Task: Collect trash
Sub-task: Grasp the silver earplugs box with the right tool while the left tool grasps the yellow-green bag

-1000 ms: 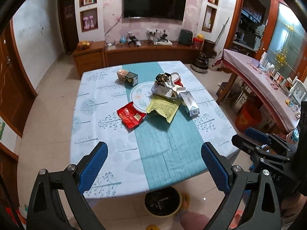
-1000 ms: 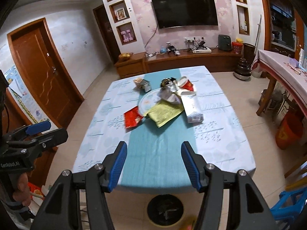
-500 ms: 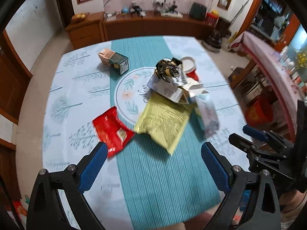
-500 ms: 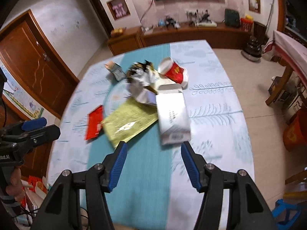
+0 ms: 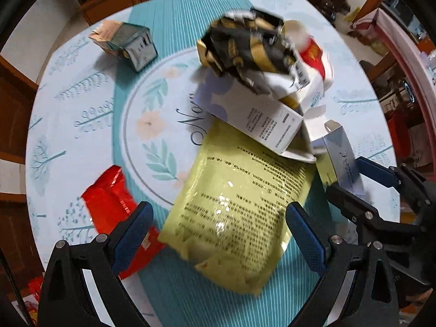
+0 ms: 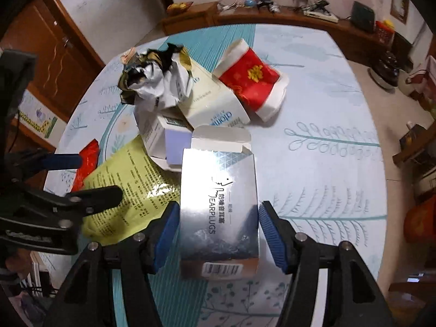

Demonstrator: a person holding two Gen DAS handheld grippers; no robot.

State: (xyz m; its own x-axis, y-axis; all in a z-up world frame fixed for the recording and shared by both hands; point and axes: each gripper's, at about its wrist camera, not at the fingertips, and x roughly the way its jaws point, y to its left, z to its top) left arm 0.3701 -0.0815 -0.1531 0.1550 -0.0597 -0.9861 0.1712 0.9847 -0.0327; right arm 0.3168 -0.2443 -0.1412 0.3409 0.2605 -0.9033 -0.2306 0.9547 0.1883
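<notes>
Teal-striped cloth with pale tree-print borders covers the table, trash heaped near its middle. Largest item: yellow-green plastic bag, printed side up, lying flat on the teal stripe, its upper edge tucked under a white carton. Left gripper points down over this bag, jaws spread wide, blue pads either side of the bag's lower half, no visible contact. Silver box marked EARPLUGS, flap open, lies just right of the bag; right gripper straddles it, jaws have just been opening, both pads close beside the box walls, a small gap showing on each side, box resting on the cloth. Behind these: crumpled black-and-gold wrapper on top of the white carton, red-and-white paper cup on its side. Red foil sachet lies left of the bag, partly behind the left pad. Small teal carton sits apart at the far left.
</notes>
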